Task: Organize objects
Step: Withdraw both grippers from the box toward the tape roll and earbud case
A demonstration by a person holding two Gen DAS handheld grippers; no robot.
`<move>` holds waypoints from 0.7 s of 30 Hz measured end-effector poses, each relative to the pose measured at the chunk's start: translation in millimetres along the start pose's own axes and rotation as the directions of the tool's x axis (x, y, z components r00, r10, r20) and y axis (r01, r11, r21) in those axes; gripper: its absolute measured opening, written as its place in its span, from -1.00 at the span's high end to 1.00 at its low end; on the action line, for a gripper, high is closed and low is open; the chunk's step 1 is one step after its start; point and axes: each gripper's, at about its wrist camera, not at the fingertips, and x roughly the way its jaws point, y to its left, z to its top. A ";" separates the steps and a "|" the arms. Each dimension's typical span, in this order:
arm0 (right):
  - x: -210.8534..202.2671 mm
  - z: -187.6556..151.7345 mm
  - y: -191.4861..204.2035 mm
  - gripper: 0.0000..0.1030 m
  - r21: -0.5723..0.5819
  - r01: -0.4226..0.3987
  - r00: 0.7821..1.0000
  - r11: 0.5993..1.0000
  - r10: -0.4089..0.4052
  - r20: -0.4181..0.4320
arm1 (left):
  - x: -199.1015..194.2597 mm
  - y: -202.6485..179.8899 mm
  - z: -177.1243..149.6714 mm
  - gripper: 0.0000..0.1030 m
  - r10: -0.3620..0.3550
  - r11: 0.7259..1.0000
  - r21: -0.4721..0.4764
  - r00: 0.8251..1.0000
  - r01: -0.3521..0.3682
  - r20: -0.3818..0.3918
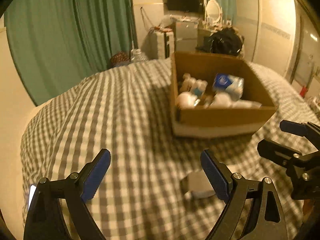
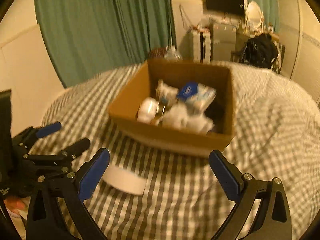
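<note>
An open cardboard box [image 1: 224, 118] stands on the checked bedspread [image 1: 120, 120]; it also shows in the right wrist view [image 2: 172, 136]. It holds several white bottles and jars [image 1: 188, 100] and a blue-and-white pack [image 1: 228, 84]. A white container [image 2: 125, 180] lies on the spread in front of the box, beside my right gripper's left finger; it shows as a grey object [image 1: 200, 186] in the left wrist view. My left gripper [image 1: 156, 172] is open and empty over the spread. My right gripper [image 2: 160, 172] is open and empty, in front of the box.
Green curtains [image 1: 70, 30] hang behind the bed. A cluttered cabinet with a mirror and a dark screen [image 1: 186, 0] stands at the far wall, with a black bag [image 1: 226, 40] beside it. A phone [image 1: 32, 196] lies at the bed's left edge.
</note>
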 end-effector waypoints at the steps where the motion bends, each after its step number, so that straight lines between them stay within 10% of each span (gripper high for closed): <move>1: 9.8 -4.1 2.0 -0.94 0.005 -0.013 0.999 1.000 0.014 -0.030 | 2.9 2.7 -2.3 -0.82 0.015 1.000 0.001 1.000 -0.015 -0.006; 21: 91.8 -48.6 26.4 -0.81 0.089 -0.237 0.927 0.967 0.252 -0.279 | 15.4 29.8 -4.6 -0.82 0.027 0.997 -0.075 0.999 -0.030 -0.041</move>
